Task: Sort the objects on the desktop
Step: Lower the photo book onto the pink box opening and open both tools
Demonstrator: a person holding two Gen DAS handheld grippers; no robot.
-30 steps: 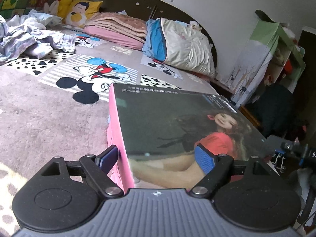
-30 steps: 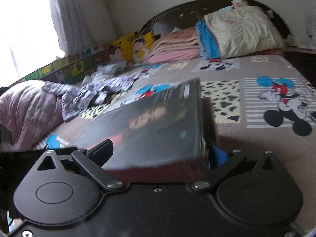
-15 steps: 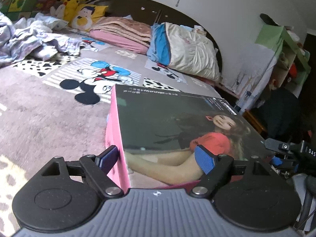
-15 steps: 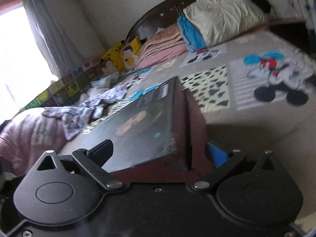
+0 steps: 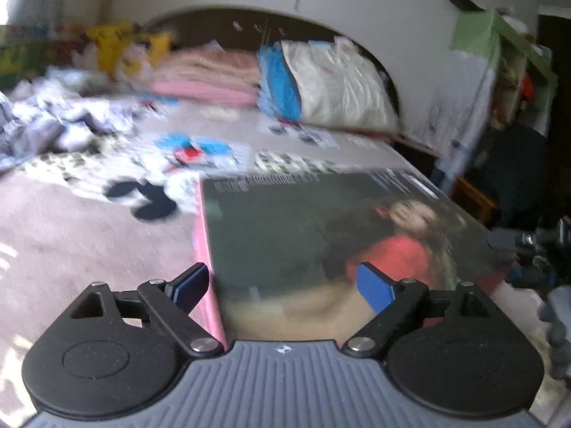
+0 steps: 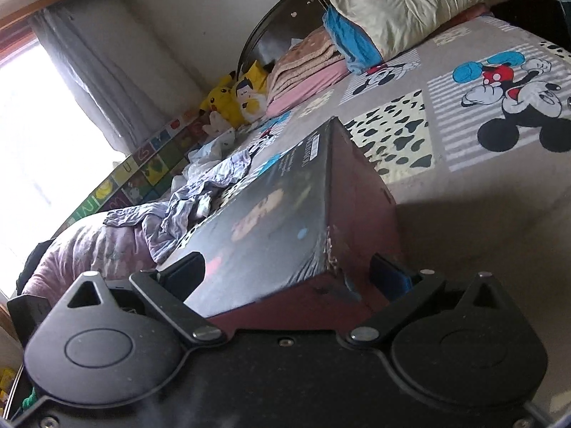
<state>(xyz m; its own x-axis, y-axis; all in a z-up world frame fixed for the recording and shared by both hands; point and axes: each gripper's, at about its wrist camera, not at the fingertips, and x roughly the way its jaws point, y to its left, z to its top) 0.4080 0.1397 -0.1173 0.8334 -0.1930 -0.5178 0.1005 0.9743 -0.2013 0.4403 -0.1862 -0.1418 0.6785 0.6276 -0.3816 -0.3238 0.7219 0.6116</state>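
In the left wrist view, my left gripper is shut on a flat box with a pink side and a dark lid picturing a person in red. The box juts forward above the bed, and the view is blurred. Seen from the right wrist, my right gripper is shut on a dark box with a glossy black top and a dark red side, held tilted over the bed. Blue pads press its sides. I cannot tell whether both views show one box.
A bed with a cartoon-mouse cover fills both views. Pillows, folded blankets, yellow plush toys and crumpled clothes lie on it. A green shelf and dark clutter stand at the right of the bed.
Both boxes stay gripped. The left view has swung and gone blurry, looking more toward the headboard. The right gripper has rolled, so the bed now appears steeply tilted.
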